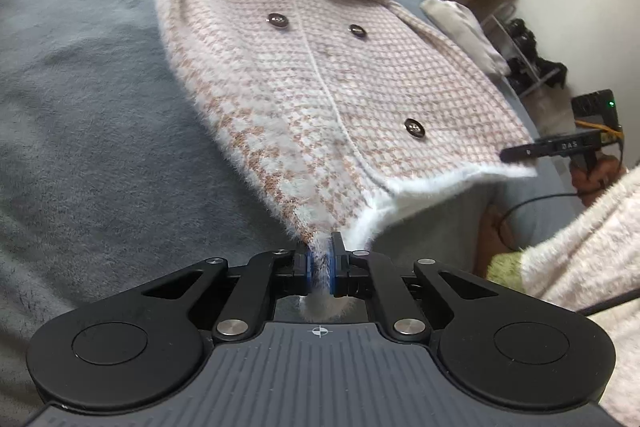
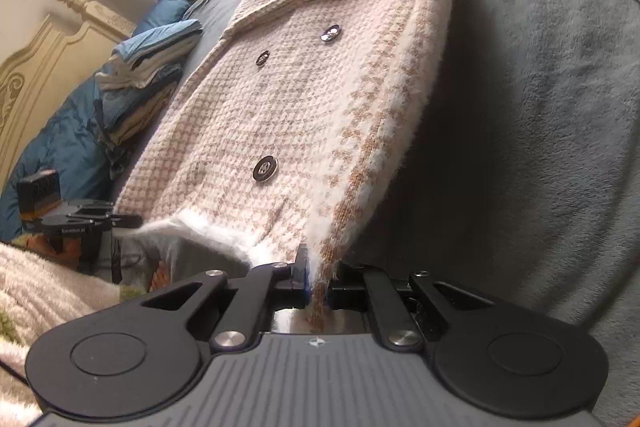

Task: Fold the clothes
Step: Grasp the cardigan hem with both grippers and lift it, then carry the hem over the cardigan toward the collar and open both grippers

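Checked fuzzy cardigan (image 1: 320, 75) spread front-up on grey blanket (image 1: 80, 107), three dark buttons showing. Long axis running from hem at bottom centre of frame up to collar at top centre in left wrist view; same in right wrist view, leaning toward upper right. Left gripper (image 1: 320, 263) pinching one hem corner between blue pads, hem lifted off blanket. Right gripper (image 2: 318, 277) clamped on other hem corner, fabric edge gripped between fingers. Stack of folded clothes (image 2: 148, 75) at left of right wrist view, beside cardigan.
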Demonstrator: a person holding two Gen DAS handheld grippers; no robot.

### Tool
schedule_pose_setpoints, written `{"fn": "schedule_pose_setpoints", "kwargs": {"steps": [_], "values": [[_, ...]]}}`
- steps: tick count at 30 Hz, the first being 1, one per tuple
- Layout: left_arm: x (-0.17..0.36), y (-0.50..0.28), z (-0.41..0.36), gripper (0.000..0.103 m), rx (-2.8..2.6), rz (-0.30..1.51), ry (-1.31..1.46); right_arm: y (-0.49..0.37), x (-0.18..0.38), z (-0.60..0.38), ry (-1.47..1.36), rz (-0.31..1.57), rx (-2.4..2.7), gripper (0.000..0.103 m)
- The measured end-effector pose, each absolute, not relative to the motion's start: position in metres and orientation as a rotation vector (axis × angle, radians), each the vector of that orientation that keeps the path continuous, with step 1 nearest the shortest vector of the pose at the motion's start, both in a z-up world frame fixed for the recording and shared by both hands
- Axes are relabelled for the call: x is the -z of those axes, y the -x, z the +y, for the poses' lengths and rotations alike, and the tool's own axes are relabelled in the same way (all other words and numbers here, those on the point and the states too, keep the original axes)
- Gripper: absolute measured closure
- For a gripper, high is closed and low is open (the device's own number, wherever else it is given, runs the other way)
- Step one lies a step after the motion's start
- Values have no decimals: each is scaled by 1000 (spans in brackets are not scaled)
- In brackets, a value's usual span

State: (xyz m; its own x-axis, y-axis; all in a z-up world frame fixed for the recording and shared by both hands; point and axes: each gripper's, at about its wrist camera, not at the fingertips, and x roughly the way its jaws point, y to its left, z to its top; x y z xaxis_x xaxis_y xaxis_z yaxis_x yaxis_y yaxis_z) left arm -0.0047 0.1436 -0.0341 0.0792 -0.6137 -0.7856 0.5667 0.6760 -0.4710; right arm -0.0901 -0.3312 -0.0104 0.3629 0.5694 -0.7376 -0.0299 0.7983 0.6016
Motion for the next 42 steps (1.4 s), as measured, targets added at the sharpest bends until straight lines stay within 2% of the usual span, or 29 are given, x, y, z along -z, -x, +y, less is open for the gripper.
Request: {"fn": "schedule_pose_setpoints", "kwargs": {"steps": [8,15,18,21,26,28,32,34,36,38,42], "values": [[46,24,152,98,1011,1372,65,113,0,-329,-486,1282,-462,97],[92,24,156,96,996,1550,144,126,23,-328,-474,1451,-437,96],[113,17,163,90,916,1629,143,121,44,-326,-500,1520,-347,88],[113,9,176,83,899,1685,113,125,47,-324,-513,1573,-315,73],[71,-5,184,83,904,1596,-55,137,15,-347,-404,1639,-362,59],[54,-16,180,78,900,1507,-102,128,-9,-351,-261,1620,-381,58],[28,-44,156,78,912,1285,-108,89,-51,-352,-148,1377,-347,58],[30,-50,136,77,928,1197,-91,66,-61,-346,-170,1230,-326,61],[36,-55,117,77,933,1135,-78,47,-52,-331,-166,1164,-308,66],[54,-56,105,77,893,1143,-116,37,-37,-315,-98,1131,-320,72],[88,-57,116,77,782,1209,-220,37,1,-311,75,1183,-283,76]]}}
